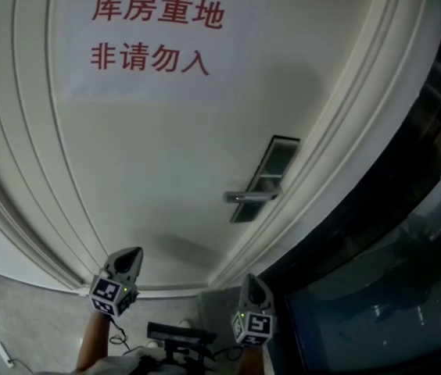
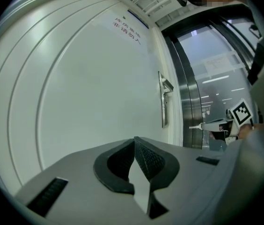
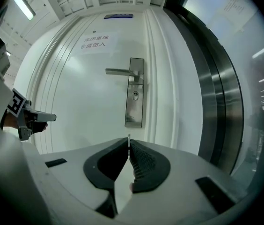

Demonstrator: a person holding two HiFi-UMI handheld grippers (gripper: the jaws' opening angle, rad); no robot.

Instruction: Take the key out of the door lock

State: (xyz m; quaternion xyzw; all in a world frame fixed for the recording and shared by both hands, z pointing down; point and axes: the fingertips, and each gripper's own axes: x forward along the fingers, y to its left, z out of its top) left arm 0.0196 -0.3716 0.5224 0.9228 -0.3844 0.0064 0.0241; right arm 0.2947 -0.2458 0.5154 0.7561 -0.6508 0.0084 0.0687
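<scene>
The right gripper (image 3: 128, 146) is clenched at its very tips on a thin pale sliver, apparently the key (image 3: 128, 138) seen edge-on. It is well apart from the lock plate (image 3: 135, 108), which is at twelve o'clock beyond it on the door (image 3: 85, 107). The left gripper (image 2: 134, 146) is closed on nothing. With so little metal pinched, a jolt or a slackened squeeze could let the key twist free and drop.

The way to the white door (image 3: 85, 107) is open, with only the lever handle (image 3: 120, 71) jutting out just above the keyhole (image 3: 135, 95) and a steel frame (image 3: 218, 102) close on the right.
</scene>
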